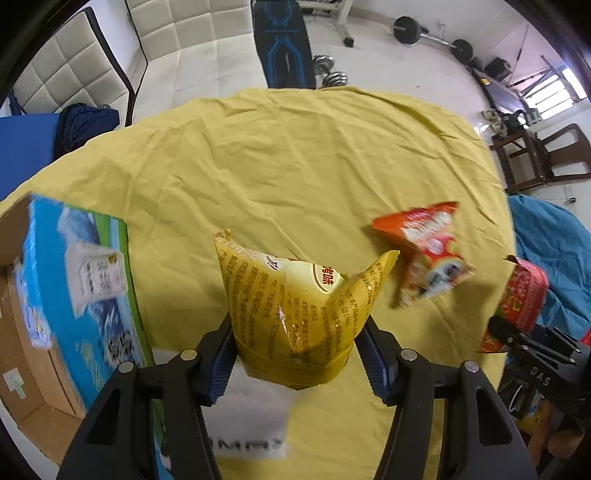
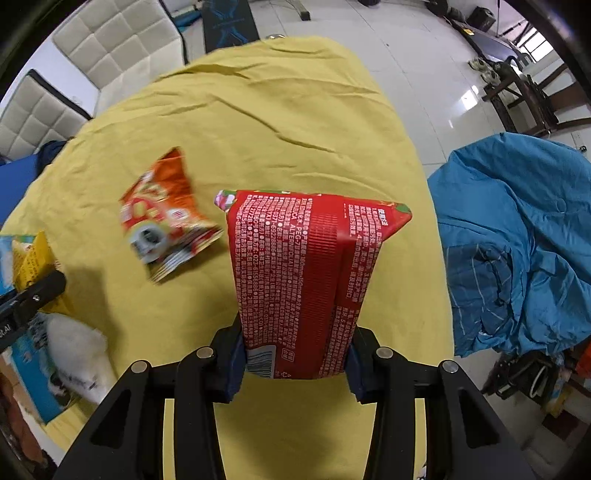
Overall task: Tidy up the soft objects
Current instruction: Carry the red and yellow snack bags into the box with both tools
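Observation:
My left gripper (image 1: 295, 354) is shut on a yellow snack bag (image 1: 295, 306) and holds it above the yellow tablecloth (image 1: 295, 166). My right gripper (image 2: 295, 354) is shut on a red printed packet (image 2: 303, 273), also held above the cloth. An orange-red snack bag (image 1: 424, 251) lies on the cloth between them; it also shows in the right wrist view (image 2: 166, 218). The red packet (image 1: 521, 295) and the right gripper appear at the right edge of the left wrist view. The yellow bag (image 2: 33, 258) shows at the left edge of the right wrist view.
An open cardboard box with blue printed sides (image 1: 85, 280) stands at the table's left. A white bag (image 2: 77, 350) lies by it. Blue clothing (image 2: 517, 240) is heaped right of the table. White chairs (image 1: 74, 74) and gym weights (image 1: 410, 29) stand beyond.

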Tool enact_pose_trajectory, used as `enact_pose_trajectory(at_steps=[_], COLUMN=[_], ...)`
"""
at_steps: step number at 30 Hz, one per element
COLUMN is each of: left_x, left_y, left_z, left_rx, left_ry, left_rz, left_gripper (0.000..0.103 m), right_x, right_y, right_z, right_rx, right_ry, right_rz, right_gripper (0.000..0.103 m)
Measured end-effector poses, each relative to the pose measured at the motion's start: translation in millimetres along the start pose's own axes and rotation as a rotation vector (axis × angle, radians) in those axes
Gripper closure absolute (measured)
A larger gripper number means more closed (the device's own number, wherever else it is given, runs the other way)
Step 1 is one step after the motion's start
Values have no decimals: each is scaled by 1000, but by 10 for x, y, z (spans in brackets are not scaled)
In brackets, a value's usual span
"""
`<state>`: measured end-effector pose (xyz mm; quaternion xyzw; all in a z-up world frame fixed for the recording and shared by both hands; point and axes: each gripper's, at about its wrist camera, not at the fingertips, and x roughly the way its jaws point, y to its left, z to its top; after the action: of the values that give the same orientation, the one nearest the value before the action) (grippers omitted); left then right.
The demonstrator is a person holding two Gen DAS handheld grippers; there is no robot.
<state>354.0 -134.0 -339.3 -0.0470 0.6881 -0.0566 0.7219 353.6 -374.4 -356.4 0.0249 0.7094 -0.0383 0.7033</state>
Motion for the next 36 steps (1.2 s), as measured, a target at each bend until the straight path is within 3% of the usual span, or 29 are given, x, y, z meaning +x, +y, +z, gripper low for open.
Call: enact_pose_trajectory(at_steps=[9, 19, 28, 36], left_x=[-602, -1237, -1744, -2023], left_y=[-219, -80, 427, 1341], left_z=[-498, -884, -1139, -1254], left_rx=[27, 18, 9, -37], left_ry=[-97, -210, -287, -319], left_rz=[-55, -103, -135, -112], left_gripper=[46, 46, 46, 46], right_x=[-579, -1246, -1647, -1767], right_y=[314, 702, 1362, 2276], right_z=[-487, -991, -1309, -1462], right_rx=[-52, -116, -151, -199], right_ry=[-85, -178, -231, -236], right_rz=[92, 161, 202, 243], right_gripper=[57, 57, 57, 57])
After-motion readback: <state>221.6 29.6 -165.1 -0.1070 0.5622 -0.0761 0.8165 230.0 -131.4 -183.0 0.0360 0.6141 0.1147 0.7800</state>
